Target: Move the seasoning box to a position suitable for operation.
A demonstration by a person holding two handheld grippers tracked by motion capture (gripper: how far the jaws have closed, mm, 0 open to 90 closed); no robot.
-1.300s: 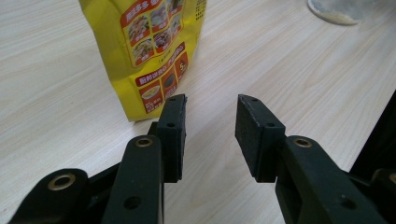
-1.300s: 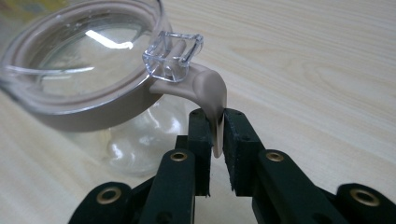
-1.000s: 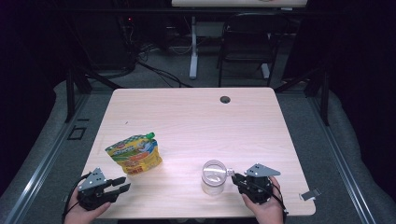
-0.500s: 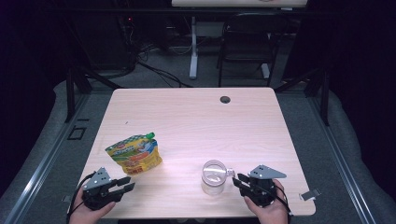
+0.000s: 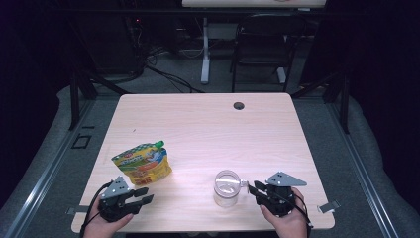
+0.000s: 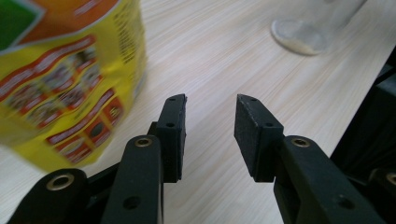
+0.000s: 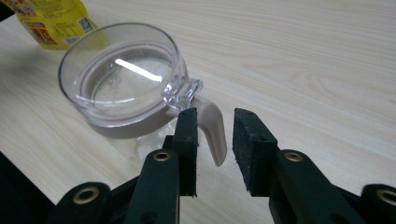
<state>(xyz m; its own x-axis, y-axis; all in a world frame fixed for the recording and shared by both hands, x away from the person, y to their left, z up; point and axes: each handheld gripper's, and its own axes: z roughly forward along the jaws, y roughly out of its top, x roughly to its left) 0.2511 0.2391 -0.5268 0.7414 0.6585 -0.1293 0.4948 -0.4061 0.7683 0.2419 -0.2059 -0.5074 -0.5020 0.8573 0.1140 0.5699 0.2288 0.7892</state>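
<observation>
Down near the tabletop's front edge stands the clear glass jug [image 5: 227,187], its handle [image 7: 212,130] seemingly between the right tool's [image 7: 215,126] part-open, slightly closing jaws. Toward the front left corner, the left tool [image 6: 210,122] gapes empty beside the yellow pouch [image 5: 142,163].

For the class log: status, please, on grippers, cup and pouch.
Left gripper open beside pouch. Right gripper open, cup handle between jaws. Nothing in the way.

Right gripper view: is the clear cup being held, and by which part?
Nothing is held. The right gripper has its jaws open around the clear cup's handle, pads not pressing. The left gripper is open, empty.
</observation>
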